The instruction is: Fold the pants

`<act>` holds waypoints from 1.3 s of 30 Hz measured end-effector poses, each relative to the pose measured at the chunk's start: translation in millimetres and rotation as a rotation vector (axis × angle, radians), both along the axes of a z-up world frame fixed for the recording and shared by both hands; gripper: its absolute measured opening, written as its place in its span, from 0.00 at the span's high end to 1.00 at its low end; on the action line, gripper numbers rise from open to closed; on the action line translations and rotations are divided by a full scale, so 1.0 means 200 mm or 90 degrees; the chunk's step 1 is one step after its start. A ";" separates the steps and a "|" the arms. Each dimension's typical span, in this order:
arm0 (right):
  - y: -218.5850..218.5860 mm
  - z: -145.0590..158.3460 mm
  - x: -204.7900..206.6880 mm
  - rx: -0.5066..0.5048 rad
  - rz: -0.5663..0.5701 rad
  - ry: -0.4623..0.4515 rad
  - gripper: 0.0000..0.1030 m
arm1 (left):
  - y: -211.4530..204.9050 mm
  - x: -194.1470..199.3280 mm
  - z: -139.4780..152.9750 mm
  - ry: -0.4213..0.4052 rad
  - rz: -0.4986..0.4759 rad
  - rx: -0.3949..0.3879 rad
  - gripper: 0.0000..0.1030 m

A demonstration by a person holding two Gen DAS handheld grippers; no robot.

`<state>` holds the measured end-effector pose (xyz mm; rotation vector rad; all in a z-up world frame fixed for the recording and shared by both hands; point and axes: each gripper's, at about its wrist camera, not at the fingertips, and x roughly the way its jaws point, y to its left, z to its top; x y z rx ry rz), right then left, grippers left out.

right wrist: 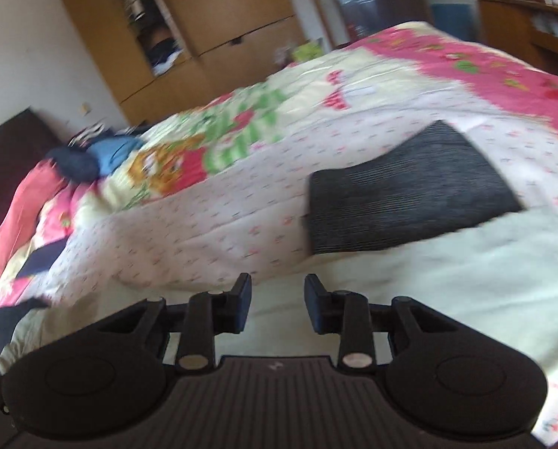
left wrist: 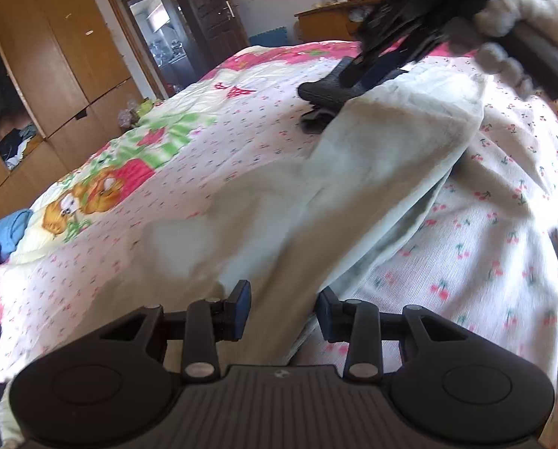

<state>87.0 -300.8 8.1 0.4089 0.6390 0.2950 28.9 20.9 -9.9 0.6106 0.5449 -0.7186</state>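
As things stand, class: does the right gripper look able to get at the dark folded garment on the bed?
Probably yes. The right gripper is open, holds nothing, and hangs over the pale pants. The dark folded garment lies just ahead on the bedspread, nothing between them.

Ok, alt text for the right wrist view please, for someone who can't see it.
The right gripper, jaws open and empty, hovers over pale cream pants spread on a floral quilt. A folded dark ribbed garment lies on the quilt just beyond, with a wooden wardrobe behind the bed.
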 end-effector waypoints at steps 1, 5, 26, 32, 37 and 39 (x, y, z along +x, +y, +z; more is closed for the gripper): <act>0.08 0.01 0.05 -0.011 0.039 0.001 0.68 | 0.05 0.00 0.01 -0.006 0.005 0.001 0.50; 0.40 -0.03 0.23 -0.099 0.152 0.027 0.65 | 0.17 0.02 -0.06 -0.012 0.033 0.000 0.46; 0.88 0.09 0.58 -0.068 0.287 0.054 0.62 | 0.24 0.05 -0.13 0.068 0.071 -0.137 0.45; 0.94 -0.07 0.72 -0.030 0.376 0.172 0.60 | 0.20 0.05 -0.16 0.043 0.074 -0.139 0.45; 0.89 -0.05 0.68 0.058 0.430 0.168 0.60 | 0.21 0.06 -0.17 0.048 0.072 -0.151 0.45; 0.92 -0.06 0.70 0.075 0.438 0.157 0.60 | 0.21 0.07 -0.17 0.053 0.074 -0.157 0.45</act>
